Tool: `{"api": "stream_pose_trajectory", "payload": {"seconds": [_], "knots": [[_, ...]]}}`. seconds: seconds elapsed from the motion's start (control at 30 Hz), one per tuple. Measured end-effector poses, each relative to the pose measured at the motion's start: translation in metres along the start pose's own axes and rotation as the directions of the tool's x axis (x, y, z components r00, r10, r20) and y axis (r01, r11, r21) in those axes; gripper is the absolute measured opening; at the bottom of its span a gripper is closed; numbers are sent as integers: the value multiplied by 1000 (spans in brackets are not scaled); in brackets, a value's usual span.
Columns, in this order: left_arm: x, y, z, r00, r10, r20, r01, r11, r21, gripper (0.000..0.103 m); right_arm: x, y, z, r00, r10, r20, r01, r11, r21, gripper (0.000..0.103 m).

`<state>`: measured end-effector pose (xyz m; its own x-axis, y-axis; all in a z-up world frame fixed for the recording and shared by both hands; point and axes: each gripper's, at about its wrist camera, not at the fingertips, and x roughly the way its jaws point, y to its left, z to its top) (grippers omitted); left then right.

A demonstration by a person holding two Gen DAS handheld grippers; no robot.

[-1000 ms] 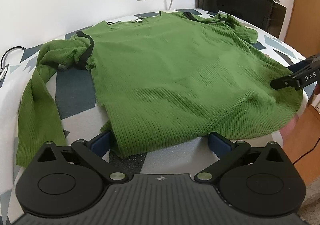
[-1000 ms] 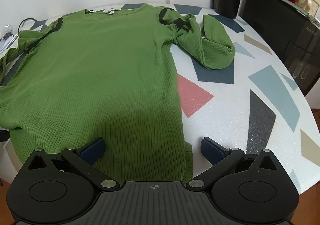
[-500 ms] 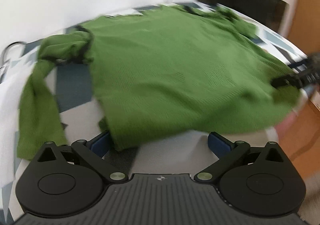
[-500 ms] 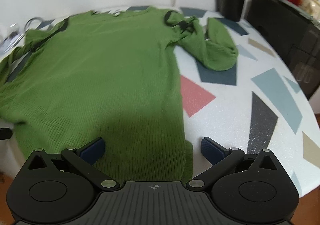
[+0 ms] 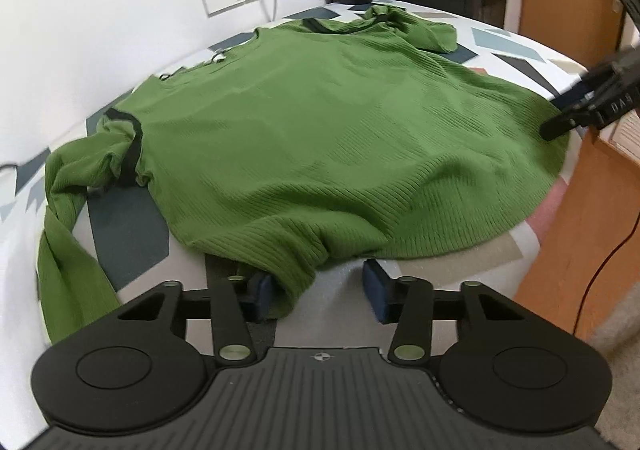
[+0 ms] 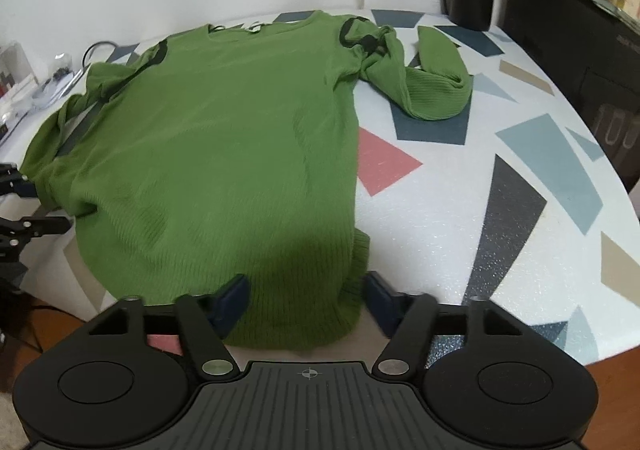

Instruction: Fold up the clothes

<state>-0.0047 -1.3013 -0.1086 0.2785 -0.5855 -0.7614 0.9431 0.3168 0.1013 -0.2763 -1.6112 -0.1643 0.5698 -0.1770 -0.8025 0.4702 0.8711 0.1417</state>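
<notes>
A green ribbed knit sweater [image 6: 224, 153] lies spread on the white patterned bench [image 6: 520, 185]. Both the left hand-held gripper [image 5: 316, 292] and the right hand-held gripper [image 6: 306, 296] stand released, hem corners between their fingers.

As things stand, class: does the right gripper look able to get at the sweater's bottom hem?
Probably yes. The right gripper is open, and the green sweater has its hem lying between the blue pads at the table edge. Nothing else sits in the way.
</notes>
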Motion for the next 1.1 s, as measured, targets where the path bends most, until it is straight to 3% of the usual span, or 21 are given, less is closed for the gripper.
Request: {"api": "stream_pose_trajectory", "payload": {"seconds": [0.1,0.13,0.17,0.2,0.4,0.5,0.63,0.67,0.73,0.8,0.9,1.0,1.1], "knots": [[1,9,3,1000,-1,-16,-1,991,-134,12,-2,-3,-2,1000,-16,6,16,1000,23,41],[-2,13,-1,1000,-16,-13,13,985,-174,11,-3,-4,-2,1000,-23,9,23,999,33,31],[-4,18,-4,999,-30,-10,27,976,-214,10,-3,-6,-2,1000,-29,7,28,999,44,12],[-6,23,-7,999,-45,-7,42,966,-254,9,-4,-9,-1,1000,-26,0,25,998,58,5],[-19,50,-27,991,-129,27,126,868,-480,8,-26,-27,13,999,20,49,-28,985,170,5],[-26,64,-36,985,-167,51,165,796,-582,8,-33,-36,19,996,66,56,-77,967,242,5],[-35,82,-49,973,-211,90,212,680,-702,13,-25,-33,19,1000,25,18,-28,972,234,5],[-35,83,-51,972,-218,89,215,669,-711,15,-23,-31,18,1000,18,10,-19,974,224,6],[-30,76,-51,973,-222,59,202,706,-678,36,-20,-25,16,1000,3,0,-3,980,199,12],[-30,68,-49,974,-221,54,203,736,-645,50,-19,-19,14,999,-36,-2,36,989,143,20],[-31,57,-46,973,-226,46,209,775,-596,53,-19,-11,10,996,-92,8,92,995,44,27],[-35,50,-46,965,-260,42,235,779,-581,53,-19,-6,4,991,-131,12,131,991,-35,29],[-36,43,-50,963,-266,48,246,787,-566,52,-22,-8,-3,992,-127,16,128,991,-45,31]]}}
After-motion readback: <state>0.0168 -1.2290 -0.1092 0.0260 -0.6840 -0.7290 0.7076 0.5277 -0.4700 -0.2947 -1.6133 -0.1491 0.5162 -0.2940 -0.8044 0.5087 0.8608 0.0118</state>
